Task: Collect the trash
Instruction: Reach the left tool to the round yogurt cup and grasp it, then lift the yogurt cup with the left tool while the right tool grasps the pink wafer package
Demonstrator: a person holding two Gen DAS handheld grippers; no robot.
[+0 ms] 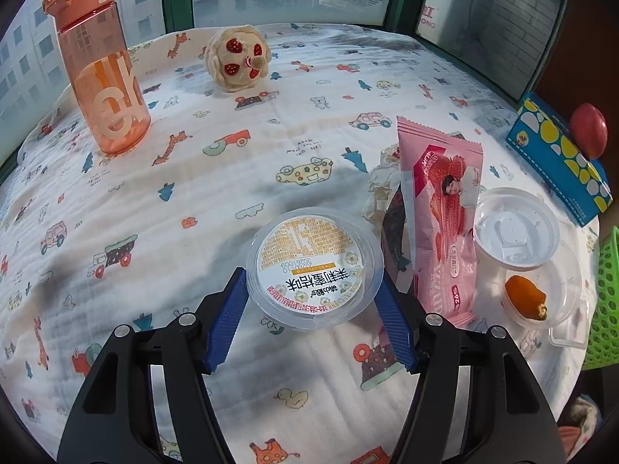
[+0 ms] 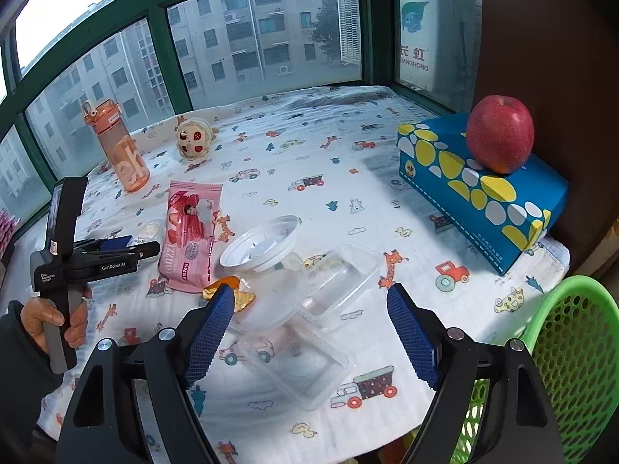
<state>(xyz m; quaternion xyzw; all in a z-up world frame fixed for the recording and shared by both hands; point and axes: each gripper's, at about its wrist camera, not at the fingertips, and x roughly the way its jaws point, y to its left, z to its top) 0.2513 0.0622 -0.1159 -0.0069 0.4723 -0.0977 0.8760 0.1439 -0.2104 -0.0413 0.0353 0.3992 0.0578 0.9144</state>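
My left gripper (image 1: 313,290) has its blue fingers on both sides of a round clear plastic cup with a printed lid (image 1: 314,265), shut on it at the table. To its right lie a pink snack wrapper (image 1: 439,208), crumpled clear wrap (image 1: 381,189), a clear cup with white lid (image 1: 516,228) and a clear tub holding orange peel (image 1: 526,297). My right gripper (image 2: 309,321) is open and empty above a clear rectangular container (image 2: 340,278), a clear tray (image 2: 298,363), the white-lidded cup (image 2: 261,245) and the orange peel (image 2: 232,290). A green mesh basket (image 2: 576,348) stands at the right edge.
An orange water bottle (image 1: 98,73) and a plush toy (image 1: 238,58) stand at the far left of the printed tablecloth (image 1: 193,193). A blue tissue box (image 2: 479,189) with a red apple (image 2: 499,133) on it sits at the right. Windows ring the table.
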